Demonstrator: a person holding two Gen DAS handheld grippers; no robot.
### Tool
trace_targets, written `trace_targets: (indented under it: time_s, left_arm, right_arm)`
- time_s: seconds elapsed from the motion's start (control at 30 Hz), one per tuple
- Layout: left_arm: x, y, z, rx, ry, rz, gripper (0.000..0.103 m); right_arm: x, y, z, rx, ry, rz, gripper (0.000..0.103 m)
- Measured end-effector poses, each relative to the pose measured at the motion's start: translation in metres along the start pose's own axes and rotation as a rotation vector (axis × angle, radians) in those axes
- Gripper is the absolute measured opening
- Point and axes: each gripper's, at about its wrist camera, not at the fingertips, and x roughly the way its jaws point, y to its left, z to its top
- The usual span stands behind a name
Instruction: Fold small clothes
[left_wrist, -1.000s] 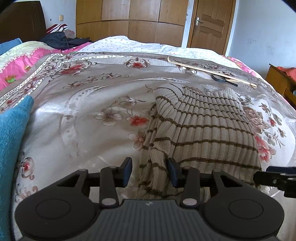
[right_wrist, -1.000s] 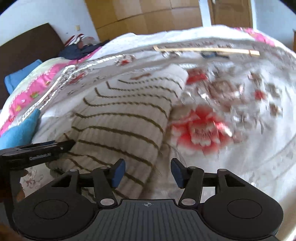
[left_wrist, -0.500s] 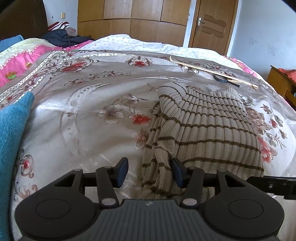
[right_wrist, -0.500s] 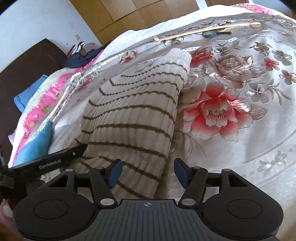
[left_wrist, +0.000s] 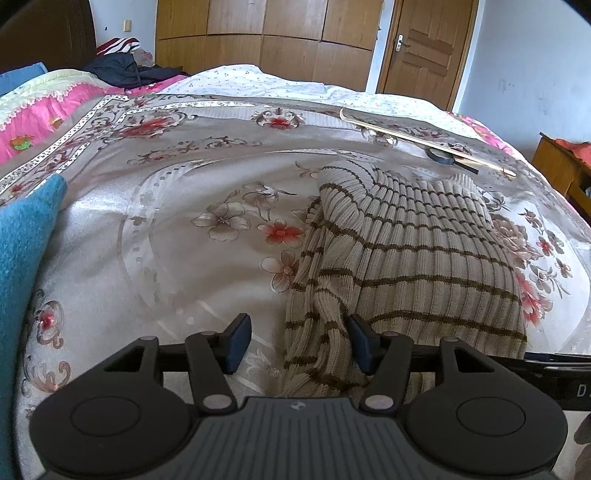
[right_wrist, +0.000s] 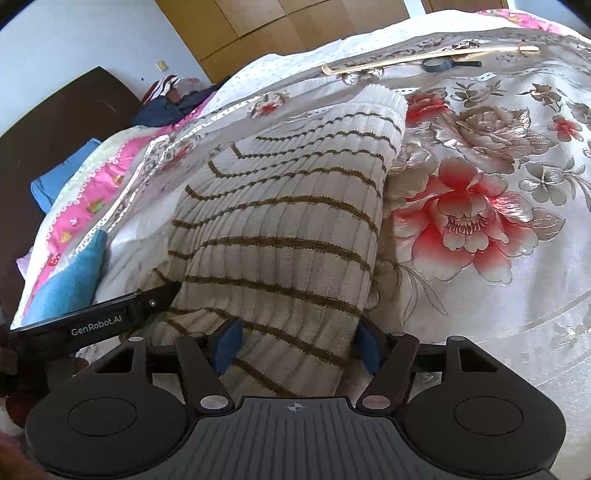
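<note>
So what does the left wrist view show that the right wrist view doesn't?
Only the left wrist view shows the brown door and the orange cabinet. Only the right wrist view shows the dark headboard and the left gripper's side, lettered GenRobot.AI. Both show the striped sweater on the floral bedspread, the blue cloth, the wooden stick and the wardrobe.

Beige brown-striped ribbed sweater (left_wrist: 417, 251), folded, flat on bedspread.

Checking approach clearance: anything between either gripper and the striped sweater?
Nothing visible. The striped sweater already lies between the opening jaws of the left gripper, and its near edge also sits inside the open right gripper. Only floral bedspread surrounds it.
</note>
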Motion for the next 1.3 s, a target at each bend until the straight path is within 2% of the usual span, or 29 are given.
trace_targets:
  time_s: [0.1, 0.13, 0.23, 0.4, 0.6, 0.8, 1.0, 1.1, 1.17, 1.3]
  left_arm:
    - [0.001, 0.000, -0.001, 0.000, 0.005, -0.002, 0.068]
    - [0.002, 0.000, -0.001, 0.001, 0.006, -0.002, 0.068]
    - [0.003, -0.002, -0.003, 0.007, 0.014, -0.009, 0.068]
    - [0.002, -0.007, -0.007, 0.022, 0.025, -0.022, 0.067]
    - [-0.001, -0.015, -0.013, 0.021, 0.041, -0.062, 0.062]
    - [-0.014, -0.035, -0.030, 0.039, 0.061, -0.110, 0.061]
    - [-0.037, -0.061, -0.057, 0.106, 0.109, -0.190, 0.061]
    - [-0.049, -0.067, -0.064, 0.149, 0.121, -0.212, 0.062]
    - [-0.060, -0.067, -0.060, 0.150, 0.112, -0.205, 0.061]
    - [-0.087, -0.068, -0.038, 0.154, 0.003, -0.183, 0.061]
  right_arm:
    - [0.002, 0.005, 0.000, -0.026, 0.013, -0.027, 0.052]
    - [0.002, 0.006, 0.000, -0.027, 0.019, -0.031, 0.043]
    - [0.001, 0.006, 0.003, -0.042, 0.035, -0.050, 0.027]
    - [-0.005, 0.002, 0.007, -0.057, 0.052, -0.053, 0.018]
    - [-0.014, -0.003, 0.004, -0.080, 0.074, -0.068, 0.016]
    - [-0.038, -0.015, -0.010, -0.078, 0.099, -0.090, 0.016]
    - [-0.075, -0.030, -0.033, -0.094, 0.150, -0.124, 0.016]
    - [-0.091, -0.038, -0.037, -0.083, 0.165, -0.123, 0.020]
    - [-0.107, -0.035, -0.035, -0.105, 0.125, -0.135, 0.023]
    - [-0.134, -0.019, -0.026, -0.182, -0.055, -0.191, 0.023]
